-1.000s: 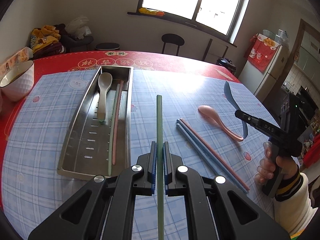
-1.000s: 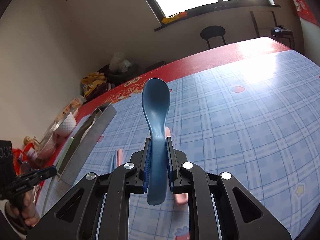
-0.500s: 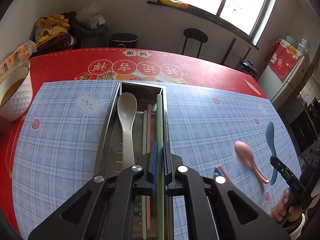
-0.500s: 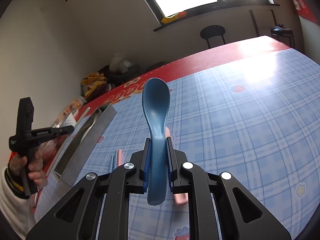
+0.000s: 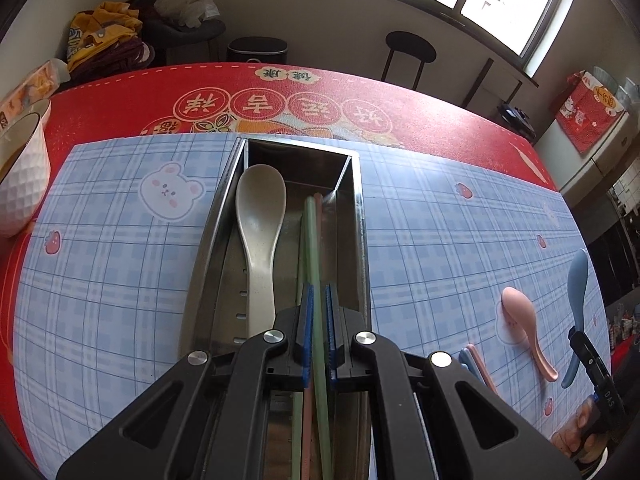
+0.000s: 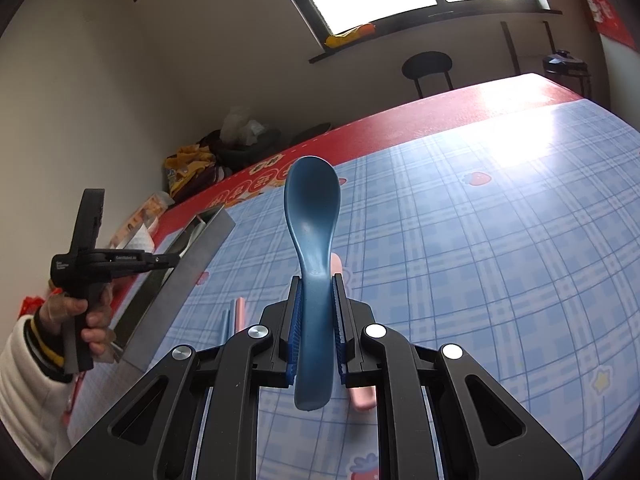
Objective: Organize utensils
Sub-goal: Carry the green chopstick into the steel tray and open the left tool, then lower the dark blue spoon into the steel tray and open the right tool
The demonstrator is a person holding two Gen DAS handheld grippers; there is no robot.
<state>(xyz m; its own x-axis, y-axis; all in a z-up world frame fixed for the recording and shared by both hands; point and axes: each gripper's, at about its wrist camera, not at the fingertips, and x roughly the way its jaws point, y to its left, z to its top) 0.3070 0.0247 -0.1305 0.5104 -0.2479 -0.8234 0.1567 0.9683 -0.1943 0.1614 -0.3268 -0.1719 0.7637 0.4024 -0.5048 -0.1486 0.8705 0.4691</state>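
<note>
My left gripper [image 5: 318, 300] is shut on a green chopstick [image 5: 310, 240] that lies lengthwise over the right side of the steel tray [image 5: 362, 240]. In the tray are a beige spoon [image 5: 260, 216], a pink chopstick [image 5: 319, 202] and another green chopstick [image 5: 297, 420]. My right gripper [image 6: 316, 292] is shut on a blue spoon [image 6: 312, 216], bowl forward, held above the checked mat. A pink spoon [image 5: 524, 332] and a blue and pink chopstick pair [image 5: 476, 364] lie on the mat to the right of the tray. The right wrist view shows the left gripper [image 6: 168, 258] over the tray [image 6: 188, 264].
A white bowl [image 5: 20, 176] stands at the mat's left edge on the red tablecloth [image 5: 360, 92]. Behind the table are a black stool [image 5: 410, 46] and a pile of clothes [image 5: 104, 40]. A person's hand and white sleeve [image 6: 24, 352] hold the left gripper.
My left gripper has carried the green chopstick leftward from above the mat to over the tray, and now tilts lower into it. The right gripper and blue spoon have not moved.
</note>
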